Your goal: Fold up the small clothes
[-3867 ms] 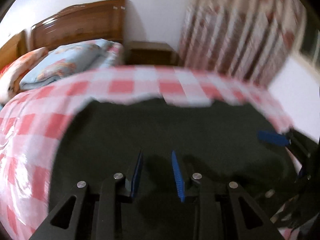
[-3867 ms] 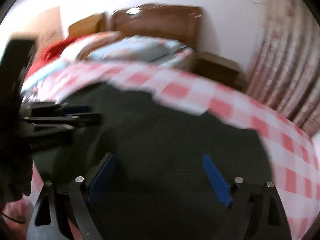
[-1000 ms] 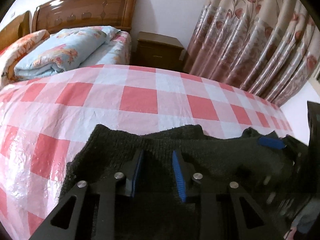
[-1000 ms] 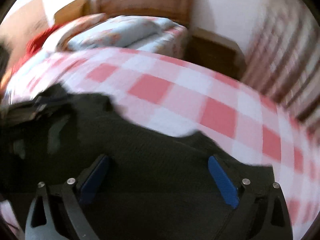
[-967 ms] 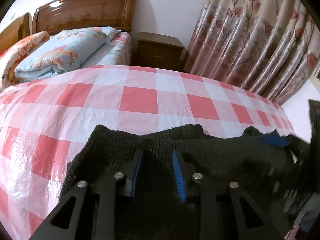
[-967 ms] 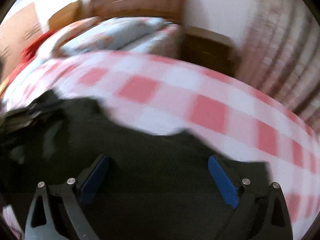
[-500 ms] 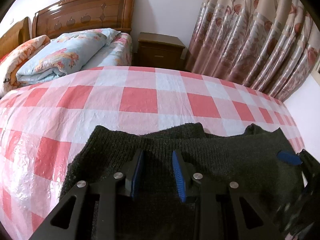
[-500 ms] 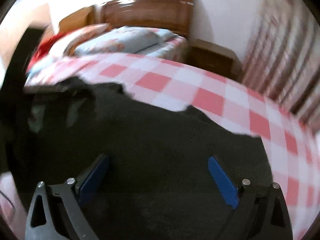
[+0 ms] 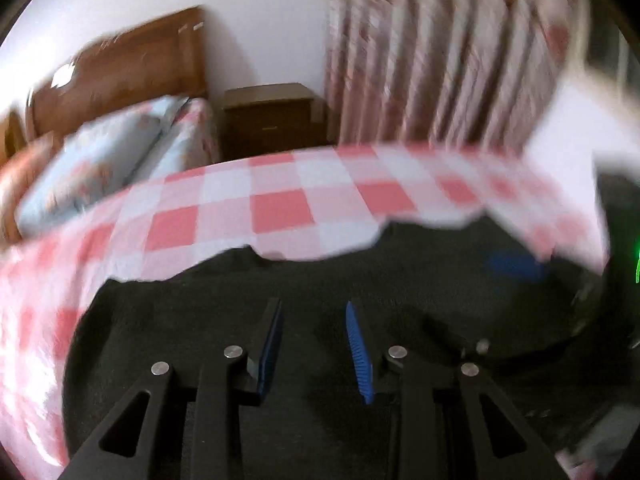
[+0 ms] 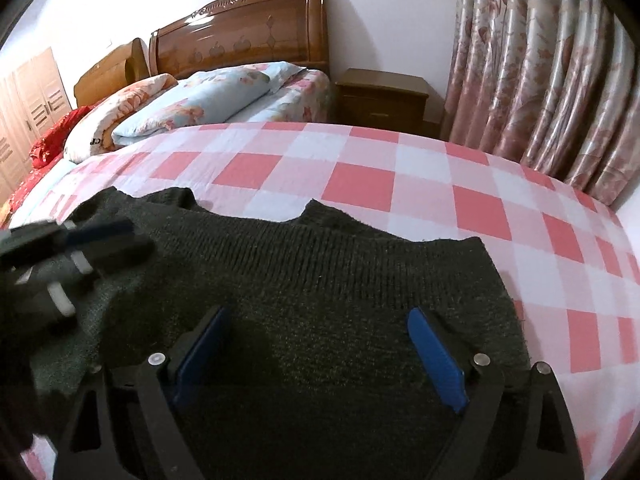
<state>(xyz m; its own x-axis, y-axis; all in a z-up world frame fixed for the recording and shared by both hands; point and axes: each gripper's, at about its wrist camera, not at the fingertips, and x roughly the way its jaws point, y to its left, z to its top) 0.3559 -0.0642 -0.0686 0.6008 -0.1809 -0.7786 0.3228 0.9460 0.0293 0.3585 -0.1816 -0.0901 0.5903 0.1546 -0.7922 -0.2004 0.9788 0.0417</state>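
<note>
A dark knitted sweater (image 10: 320, 264) lies flat on the pink-and-white checked cloth (image 10: 360, 184), its far hem uneven. My right gripper (image 10: 316, 316) stands wide open just above its near part, blue pads far apart with only flat knit between them. My left gripper (image 9: 312, 308) hovers over the same sweater (image 9: 320, 272) with a narrow gap between its pads and no fold caught in it. The left wrist view is blurred by motion. The left gripper (image 10: 100, 236) appears as a blur at the left of the right wrist view. A blue pad of the right gripper (image 9: 516, 266) shows at the right.
Beyond the checked surface (image 9: 280, 208) stands a bed with a wooden headboard (image 10: 240, 36) and a folded light-blue quilt (image 10: 200, 100). A brown nightstand (image 10: 382, 96) sits beside it. Floral curtains (image 10: 540, 80) hang at the right.
The left hand has swept sideways and rolled, so its view has tilted and blurred. In the right wrist view the left gripper has dropped lower at the left edge. The sweater still lies flat.
</note>
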